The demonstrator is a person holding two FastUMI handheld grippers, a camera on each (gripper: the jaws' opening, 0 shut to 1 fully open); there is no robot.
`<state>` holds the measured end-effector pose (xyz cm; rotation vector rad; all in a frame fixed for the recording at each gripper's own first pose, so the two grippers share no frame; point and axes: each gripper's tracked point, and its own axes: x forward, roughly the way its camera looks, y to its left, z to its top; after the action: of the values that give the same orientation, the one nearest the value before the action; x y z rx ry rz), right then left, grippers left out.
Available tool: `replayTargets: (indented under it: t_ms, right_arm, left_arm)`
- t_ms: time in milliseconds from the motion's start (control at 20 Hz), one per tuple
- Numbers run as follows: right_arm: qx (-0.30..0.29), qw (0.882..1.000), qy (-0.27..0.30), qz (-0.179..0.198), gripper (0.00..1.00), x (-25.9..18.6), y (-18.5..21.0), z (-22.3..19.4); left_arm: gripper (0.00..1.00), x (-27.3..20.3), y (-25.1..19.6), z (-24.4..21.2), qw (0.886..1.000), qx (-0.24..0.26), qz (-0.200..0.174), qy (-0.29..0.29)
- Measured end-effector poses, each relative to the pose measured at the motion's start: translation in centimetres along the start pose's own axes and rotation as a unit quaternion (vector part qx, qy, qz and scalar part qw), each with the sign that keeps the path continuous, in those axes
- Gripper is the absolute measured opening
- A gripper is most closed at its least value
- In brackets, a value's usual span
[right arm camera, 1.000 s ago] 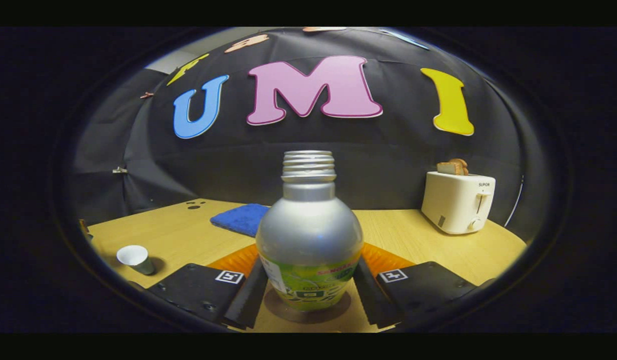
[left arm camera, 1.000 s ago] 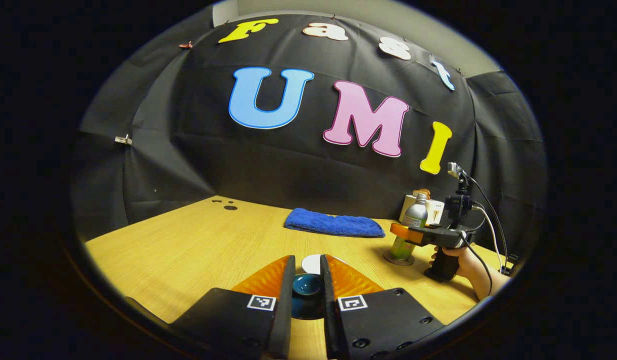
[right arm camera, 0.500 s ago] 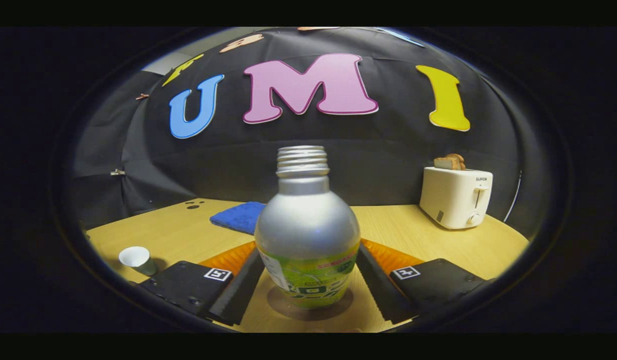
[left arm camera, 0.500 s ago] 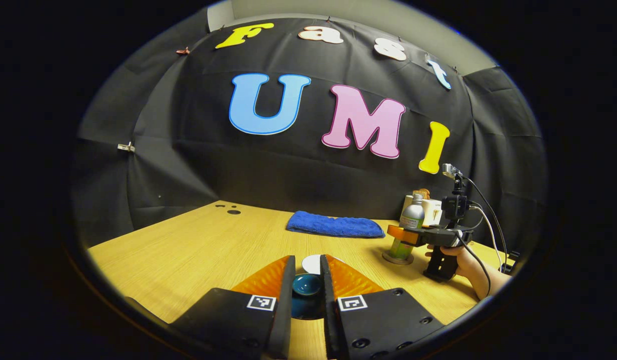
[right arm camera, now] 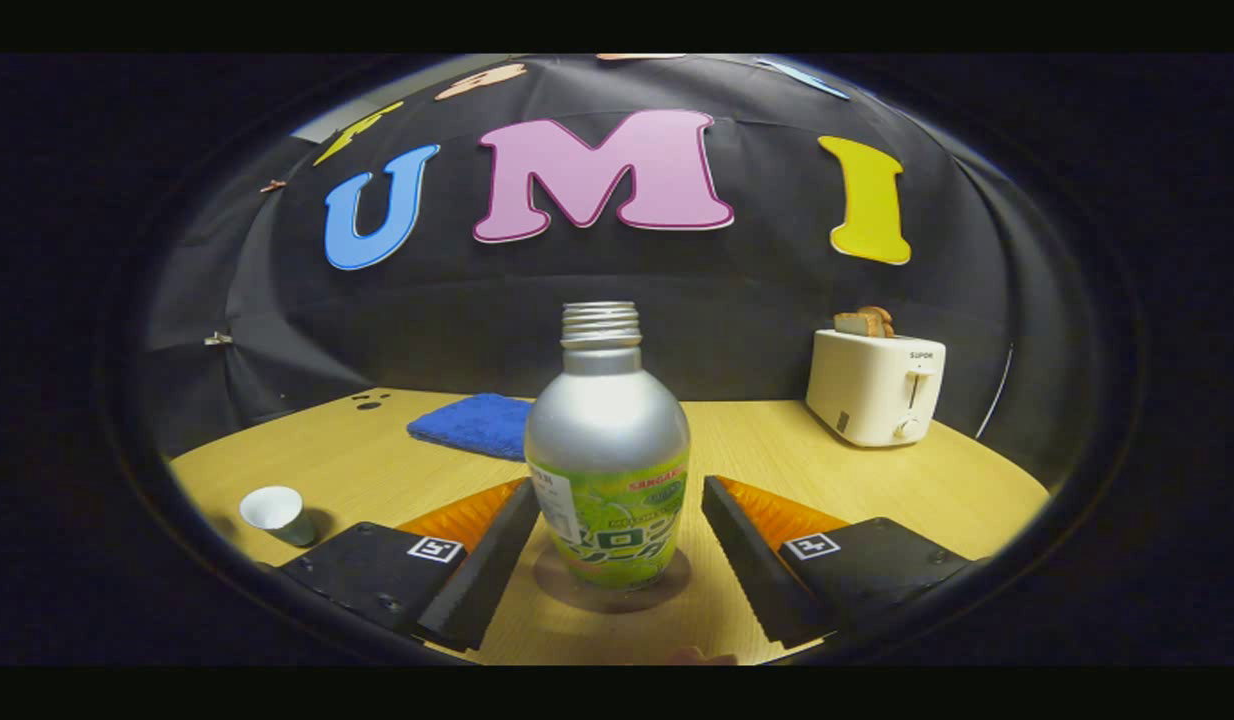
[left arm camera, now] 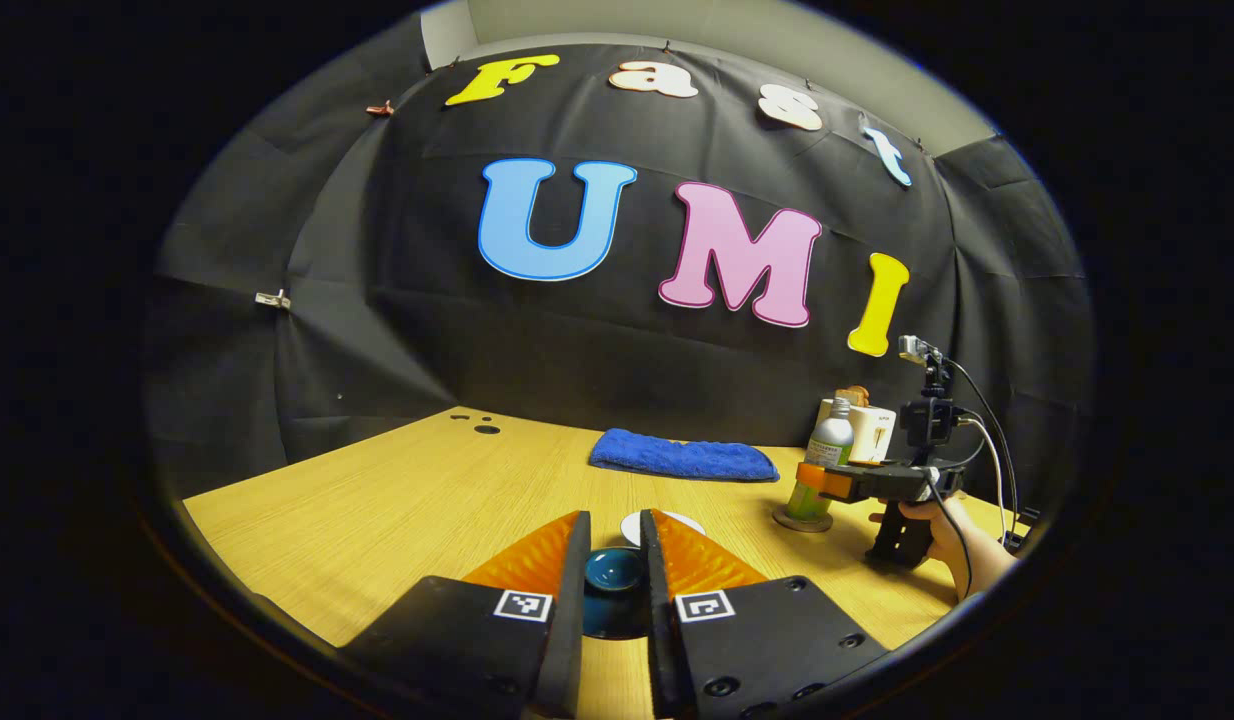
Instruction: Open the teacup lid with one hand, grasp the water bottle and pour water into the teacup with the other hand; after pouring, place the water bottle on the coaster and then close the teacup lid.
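Left tongs nearly closed, both fingers against the knob of the dark blue teacup lid, held above the wooden worktop. White teacup sits just beyond the fingertips, rim partly hidden behind them. Blue towel lies further back, near the booth wall. Far right: water bottle stands upright on a round coaster, uncapped. Right tongs beside the bottle, gripped by a hand; contact unclear. Toaster behind the bottle.
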<state>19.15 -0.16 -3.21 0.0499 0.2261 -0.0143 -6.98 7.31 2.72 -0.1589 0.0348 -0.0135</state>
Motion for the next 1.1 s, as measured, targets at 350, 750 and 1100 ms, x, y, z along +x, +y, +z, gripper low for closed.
replayTargets:
  t_ms: [350, 750, 1100]
  right_arm:
    - [-0.016, 1.000, -0.016, 0.012, 1.00, -5.4, 0.4, 0.3]
    - [-0.013, 0.997, -0.071, 0.006, 1.00, -11.2, -1.2, 3.0]
    - [-0.005, 0.997, -0.078, -0.003, 0.99, -13.3, -2.2, 2.4]
  left_arm:
    - [0.31, 1.2, -1.8, 1.4, 0.999, 0.001, -0.025, -0.020]
    - [0.31, 8.0, -3.2, 1.0, 0.999, 0.039, -0.030, -0.017]
    - [0.32, 13.0, -3.7, -1.8, 0.998, 0.046, -0.042, 0.026]
